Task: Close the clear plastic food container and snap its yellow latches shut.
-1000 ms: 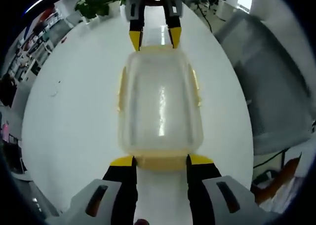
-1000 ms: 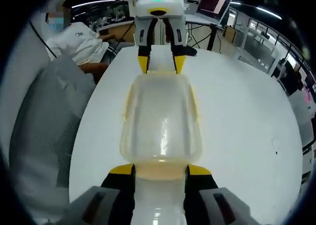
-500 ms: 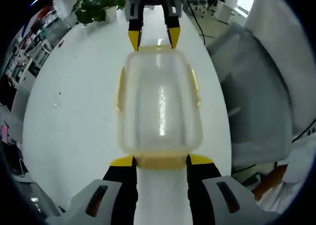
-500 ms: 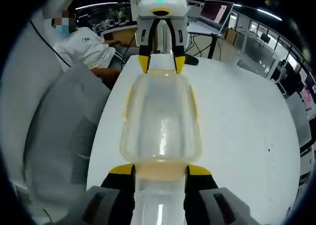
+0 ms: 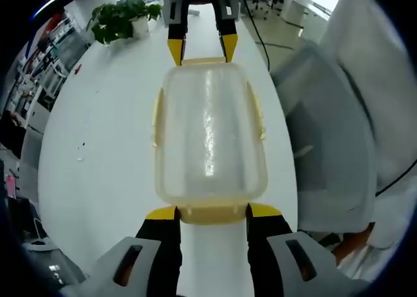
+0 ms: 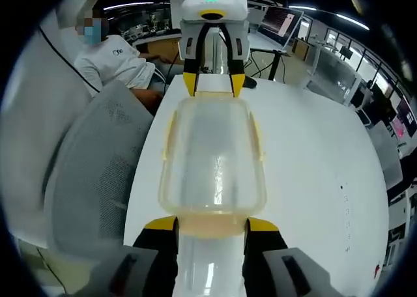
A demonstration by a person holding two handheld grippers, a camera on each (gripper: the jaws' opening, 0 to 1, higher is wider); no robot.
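Left gripper view: left gripper jaws clamp the near end latch of the container (lid on), above the tabletop. Right gripper view: right gripper jaws clamp the opposite end latch.

Both views sit close, looking along the container from opposite ends. Each has the other gripper at frame top; they share the container and white table.
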